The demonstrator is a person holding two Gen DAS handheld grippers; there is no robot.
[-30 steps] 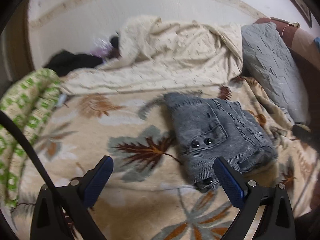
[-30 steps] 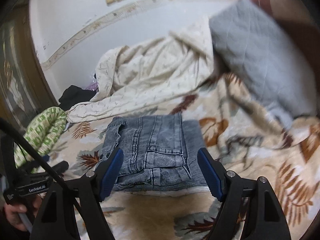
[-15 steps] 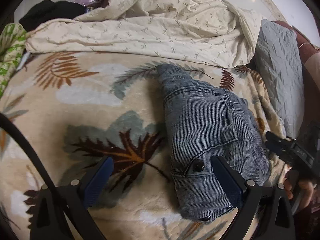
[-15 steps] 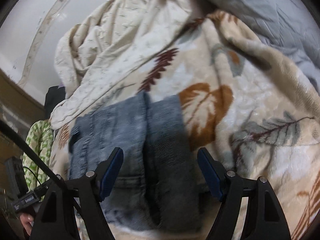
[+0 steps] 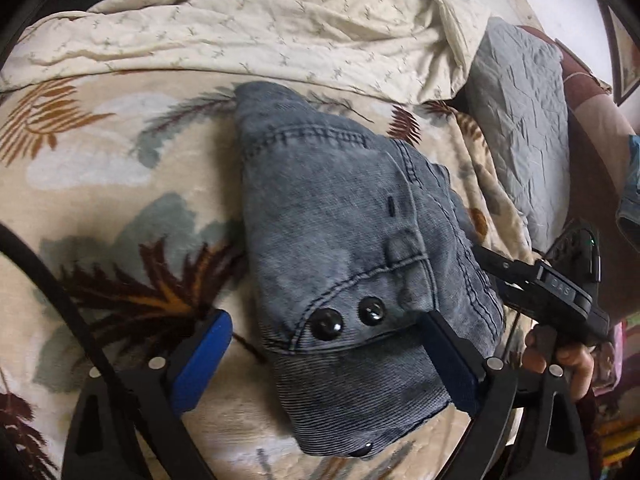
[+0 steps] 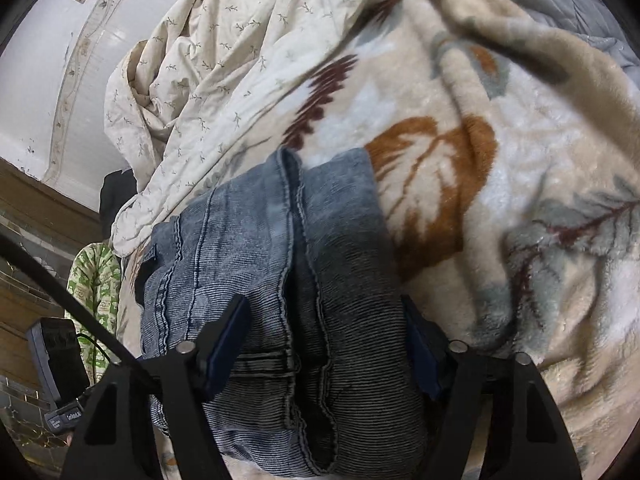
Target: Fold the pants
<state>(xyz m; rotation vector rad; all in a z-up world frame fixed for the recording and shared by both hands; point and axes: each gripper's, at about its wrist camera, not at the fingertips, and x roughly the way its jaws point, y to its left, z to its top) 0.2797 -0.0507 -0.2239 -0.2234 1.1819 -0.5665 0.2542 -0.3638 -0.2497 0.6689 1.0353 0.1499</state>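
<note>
The grey-blue denim pants (image 5: pixel 344 240) lie folded into a thick bundle on the leaf-patterned blanket (image 5: pixel 120 184). In the left wrist view two black buttons (image 5: pixel 348 318) show at the near end. My left gripper (image 5: pixel 328 360) is open, its blue pads on either side of the bundle's near end, low over it. My right gripper (image 6: pixel 324 348) is open too, straddling the other side of the bundle (image 6: pixel 280 280), with both pads close to the denim. The right gripper's body and the hand holding it show in the left wrist view (image 5: pixel 552 292).
A crumpled cream sheet (image 5: pixel 280 20) lies behind the pants. A grey quilted pillow (image 5: pixel 520 120) is at the right. A green patterned cloth (image 6: pixel 94 276) and dark clothes (image 6: pixel 116 196) lie by the wall. The left gripper's body (image 6: pixel 60 360) shows at the lower left.
Both grippers have come down and forward onto the folded pants, from above the bed to straddling the bundle. The jaws stayed open. The pants have not visibly moved.
</note>
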